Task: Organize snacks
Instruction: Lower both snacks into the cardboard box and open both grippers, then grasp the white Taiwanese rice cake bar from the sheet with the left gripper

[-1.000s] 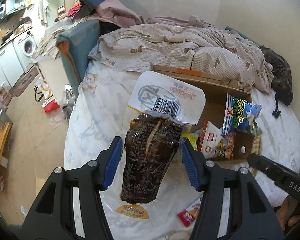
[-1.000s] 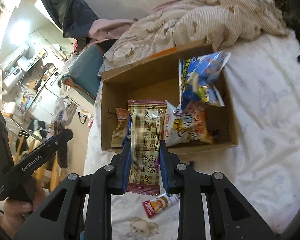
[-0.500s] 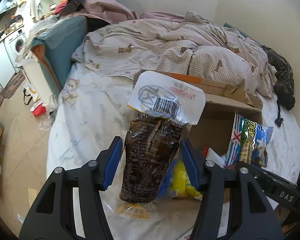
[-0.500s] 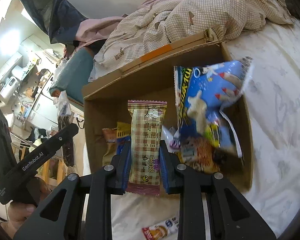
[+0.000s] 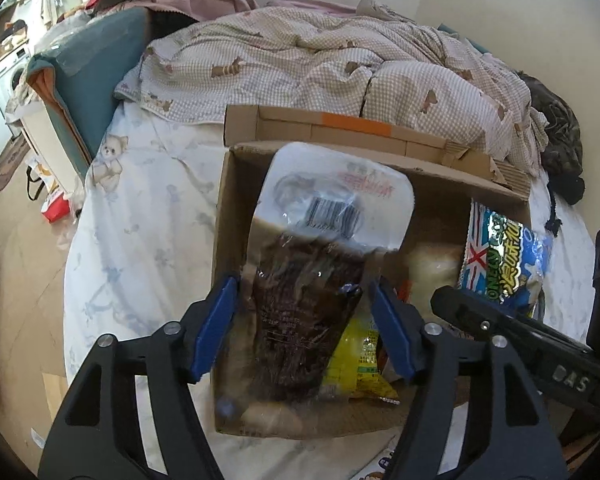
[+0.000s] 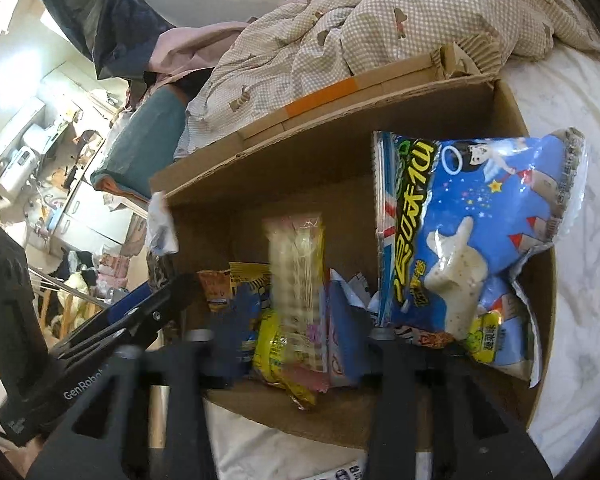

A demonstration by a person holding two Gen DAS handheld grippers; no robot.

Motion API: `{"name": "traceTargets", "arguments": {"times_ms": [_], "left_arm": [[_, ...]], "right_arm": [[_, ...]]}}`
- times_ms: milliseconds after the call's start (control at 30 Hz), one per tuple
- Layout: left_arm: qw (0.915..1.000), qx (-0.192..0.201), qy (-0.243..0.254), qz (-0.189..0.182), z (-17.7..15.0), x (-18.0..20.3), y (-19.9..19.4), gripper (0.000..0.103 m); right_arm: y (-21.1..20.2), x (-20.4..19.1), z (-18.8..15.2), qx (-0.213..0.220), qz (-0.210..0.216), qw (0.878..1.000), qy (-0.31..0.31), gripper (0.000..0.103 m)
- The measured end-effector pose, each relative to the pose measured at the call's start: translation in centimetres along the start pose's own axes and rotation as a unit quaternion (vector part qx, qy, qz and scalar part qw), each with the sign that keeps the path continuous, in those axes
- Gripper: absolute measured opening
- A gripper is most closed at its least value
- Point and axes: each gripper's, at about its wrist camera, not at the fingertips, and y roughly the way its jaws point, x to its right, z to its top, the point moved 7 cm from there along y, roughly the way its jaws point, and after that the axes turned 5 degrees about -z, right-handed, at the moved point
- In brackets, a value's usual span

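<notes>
An open cardboard box (image 5: 236,208) (image 6: 332,200) sits on the bed with several snack packs in it, among them a blue bag (image 5: 500,264) (image 6: 468,236). My left gripper (image 5: 304,328) is over the box's left part; its blue pads (image 5: 216,320) stand wide apart and a clear pack of dark brown bread (image 5: 312,280) sits blurred between them, no longer pinched. My right gripper (image 6: 296,336) is over the box's front edge with jaws spread; the checked pink bar (image 6: 300,292) lies blurred between them, loose over a yellow pack (image 6: 276,352).
A checked duvet (image 5: 320,60) is heaped behind the box. A dark garment (image 5: 556,128) lies at the right. The bed's left edge drops to a floor with a red and white pack (image 5: 56,210). A small wrapper (image 6: 340,474) lies on the sheet in front of the box.
Both grippers moved forward over the box and opened. The bread pack and the checked bar were let go and are dropping into the box.
</notes>
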Motion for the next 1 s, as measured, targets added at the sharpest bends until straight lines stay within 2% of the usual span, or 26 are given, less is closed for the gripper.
{"name": "traceTargets", "arguments": {"times_ms": [33, 67, 133, 400, 533, 867, 1000], "left_arm": [[1.0000, 0.001, 0.001, 0.002, 0.0, 0.0, -0.1, 0.070], [1.0000, 0.002, 0.003, 0.005, 0.0, 0.1, -0.3, 0.079], [0.9998, 0.012, 0.006, 0.013, -0.1, 0.1, -0.9, 0.085], [0.9988, 0.042, 0.021, 0.013, 0.2, 0.6, -3.0, 0.085], [0.9990, 0.042, 0.013, 0.010, -0.3, 0.1, -3.8, 0.085], [0.9981, 0.050, 0.024, 0.030, -2.4, -0.9, -7.1, 0.085], [0.9983, 0.033, 0.036, 0.033, -4.0, -1.2, -8.0, 0.085]], "right_arm": [[-0.3, 0.1, 0.1, 0.010, -0.008, 1.000, 0.000, 0.080], [-0.4, 0.1, 0.2, 0.017, -0.009, 1.000, 0.001, 0.080], [-0.7, 0.1, 0.1, 0.018, -0.005, 1.000, 0.004, 0.080], [-2.0, 1.4, 0.3, 0.026, 0.002, 0.999, 0.038, 0.080], [-3.2, 1.8, -0.1, 0.033, 0.000, 0.999, 0.042, 0.080], [-6.5, 3.7, -2.7, 0.036, -0.032, 0.997, 0.067, 0.080], [-7.7, 4.1, -4.6, 0.022, -0.034, 0.997, 0.073, 0.080]]}}
